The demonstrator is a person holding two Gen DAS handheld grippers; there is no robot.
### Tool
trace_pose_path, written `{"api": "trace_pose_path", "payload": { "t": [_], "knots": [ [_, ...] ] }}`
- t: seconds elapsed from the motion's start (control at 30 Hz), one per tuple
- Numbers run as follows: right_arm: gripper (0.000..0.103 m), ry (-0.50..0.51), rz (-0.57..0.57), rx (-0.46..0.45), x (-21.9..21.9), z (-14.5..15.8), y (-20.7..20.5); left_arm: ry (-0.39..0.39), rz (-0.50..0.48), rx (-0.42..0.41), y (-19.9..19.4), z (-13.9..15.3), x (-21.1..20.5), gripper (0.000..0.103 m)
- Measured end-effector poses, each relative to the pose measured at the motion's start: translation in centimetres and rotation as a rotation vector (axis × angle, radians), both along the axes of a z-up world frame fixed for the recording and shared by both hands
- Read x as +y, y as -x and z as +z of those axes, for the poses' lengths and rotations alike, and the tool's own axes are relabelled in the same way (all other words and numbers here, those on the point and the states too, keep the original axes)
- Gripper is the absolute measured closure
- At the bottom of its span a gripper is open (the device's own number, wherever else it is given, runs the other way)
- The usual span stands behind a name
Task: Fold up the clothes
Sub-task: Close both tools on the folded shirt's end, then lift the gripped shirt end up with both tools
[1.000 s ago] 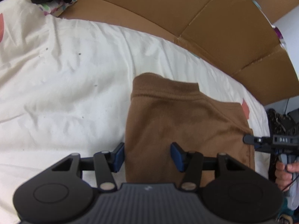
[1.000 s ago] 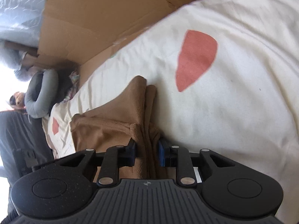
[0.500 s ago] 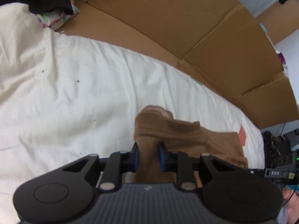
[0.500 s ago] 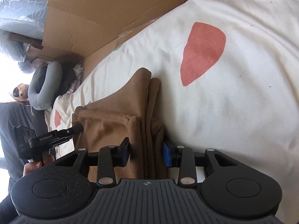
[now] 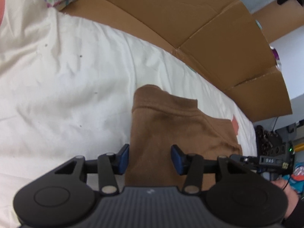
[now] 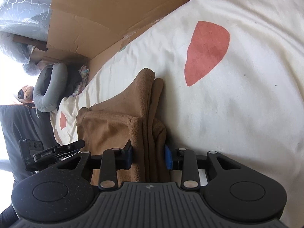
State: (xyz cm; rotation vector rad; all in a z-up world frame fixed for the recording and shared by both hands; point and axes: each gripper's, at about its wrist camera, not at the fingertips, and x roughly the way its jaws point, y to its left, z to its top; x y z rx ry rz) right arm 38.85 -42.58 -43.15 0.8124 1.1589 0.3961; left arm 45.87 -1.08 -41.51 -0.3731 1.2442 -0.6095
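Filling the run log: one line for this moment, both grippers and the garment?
garment: folded brown sweater on white sheet | left gripper: jaws opening, sweater between, pads clear | right gripper: straddles stacked fold edge, contact unclear

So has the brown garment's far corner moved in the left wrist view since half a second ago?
Yes: the brown garment has dropped and flattened against the white sheet.

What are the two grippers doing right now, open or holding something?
Left gripper: jaws opening, brown garment between them but not pinched.
Right gripper: folded edge of the garment sits between its pads; whether they press it cannot be told.
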Motion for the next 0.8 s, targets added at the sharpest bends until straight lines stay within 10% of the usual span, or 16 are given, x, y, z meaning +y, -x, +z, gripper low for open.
{"api": "trace_pose_path", "payload": {
  "t": [0.3, 0.8],
  "knots": [
    [0.078, -0.031, -0.032, -0.016, 0.4, 0.0, -0.3, 0.121, 0.004, 0.021, -1.2, 0.0, -0.2, 0.079],
    [0.069, -0.045, -0.027, -0.019, 1.1, -0.8, -1.0, 0.133, 0.009, 0.022, -2.5, -1.9, -1.3, 0.073]
  ]
}}
